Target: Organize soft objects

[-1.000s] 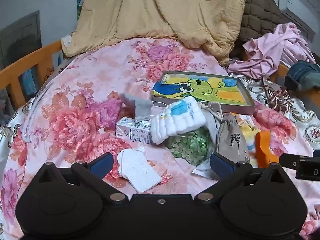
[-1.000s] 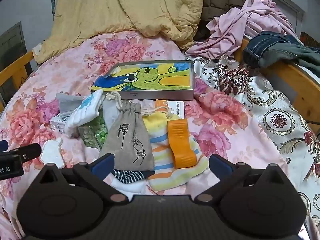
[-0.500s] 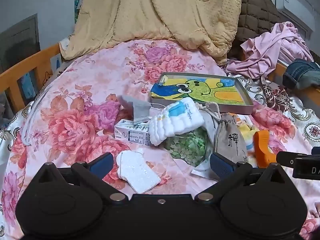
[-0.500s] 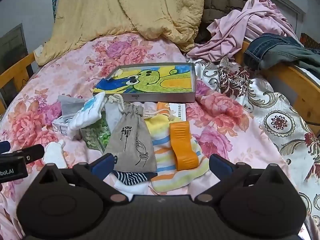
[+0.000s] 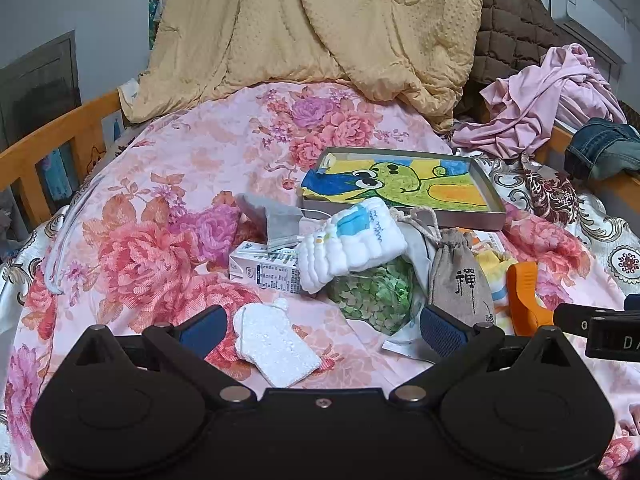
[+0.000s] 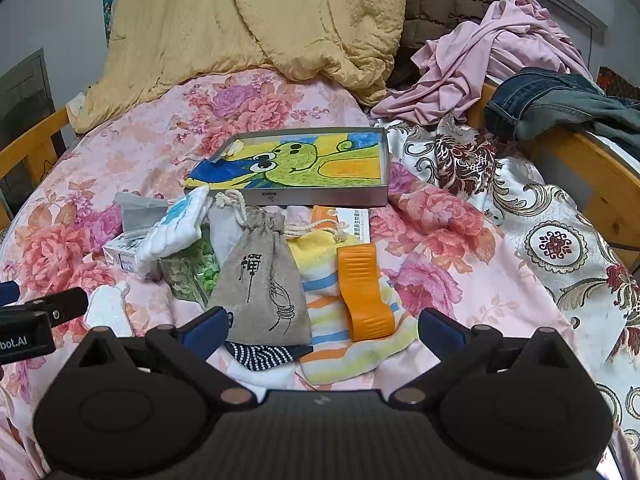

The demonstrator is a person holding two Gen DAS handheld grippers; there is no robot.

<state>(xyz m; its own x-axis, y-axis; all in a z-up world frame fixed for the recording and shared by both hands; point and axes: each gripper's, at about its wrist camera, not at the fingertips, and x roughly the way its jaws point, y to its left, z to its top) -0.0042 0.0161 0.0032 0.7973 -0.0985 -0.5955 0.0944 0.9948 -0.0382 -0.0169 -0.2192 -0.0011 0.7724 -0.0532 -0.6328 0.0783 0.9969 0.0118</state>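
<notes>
A bed (image 6: 448, 280) covered in a pink floral sheet fills the room, with a tan quilt (image 5: 320, 28) heaped at its far end and pink clothing (image 6: 492, 60) and jeans (image 6: 560, 104) piled at the right. In the middle of the bed lies a shallow grey tray (image 6: 320, 199) lined with a cartoon frog picture, and just in front of it a jumble of small soft things: a striped sock (image 6: 340, 348) with an orange clip (image 6: 362, 294) lying on it, a grey drawstring pouch (image 6: 264, 284), a folded white cloth (image 5: 348, 246) resting on a bag of green bits (image 5: 372, 292) and a small carton (image 5: 266, 270), and a white toast-shaped sponge (image 5: 274, 344). The left gripper (image 5: 322, 326) hovers over the sponge, its fingers wide and empty; the right gripper (image 6: 324, 330) hovers over the pouch and sock, fingers likewise wide and empty. Nothing seems sorted yet, so this looks like the choosing step. Next, one gripper probably needs to drop onto its nearest soft item, close gently, and carry it to the tray.
</notes>
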